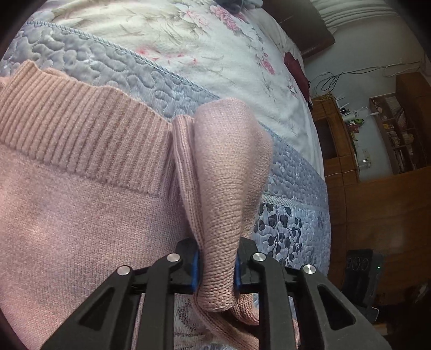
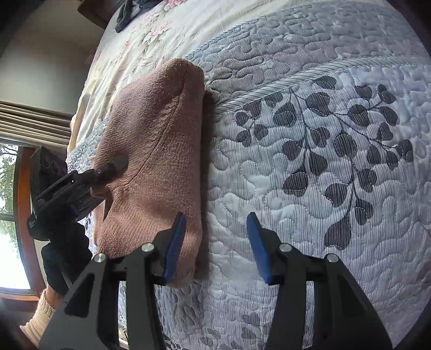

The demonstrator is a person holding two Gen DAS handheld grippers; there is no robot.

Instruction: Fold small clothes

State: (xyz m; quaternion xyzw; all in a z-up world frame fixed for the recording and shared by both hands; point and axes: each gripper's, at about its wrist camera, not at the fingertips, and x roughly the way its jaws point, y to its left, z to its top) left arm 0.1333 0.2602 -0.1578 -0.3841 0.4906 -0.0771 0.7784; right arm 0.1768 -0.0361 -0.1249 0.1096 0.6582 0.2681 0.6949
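The left gripper [image 1: 216, 265] is pinching a bunched edge of the pink sweater [image 2: 153, 150], while the right gripper [image 2: 215, 247] is waiting wide open, one finger beside the sweater. The sweater is lying folded over on the blue quilt [image 2: 309, 188], so I think folding is partly done. More tidy folds are likely left.

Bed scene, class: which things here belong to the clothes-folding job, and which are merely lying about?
Belongs to the job:
pink knitted sweater
left gripper, shut on a fold of it
right gripper, open beside it
quilted bedspread, the folding surface

Lying about:
dark garment
bookshelf
cables
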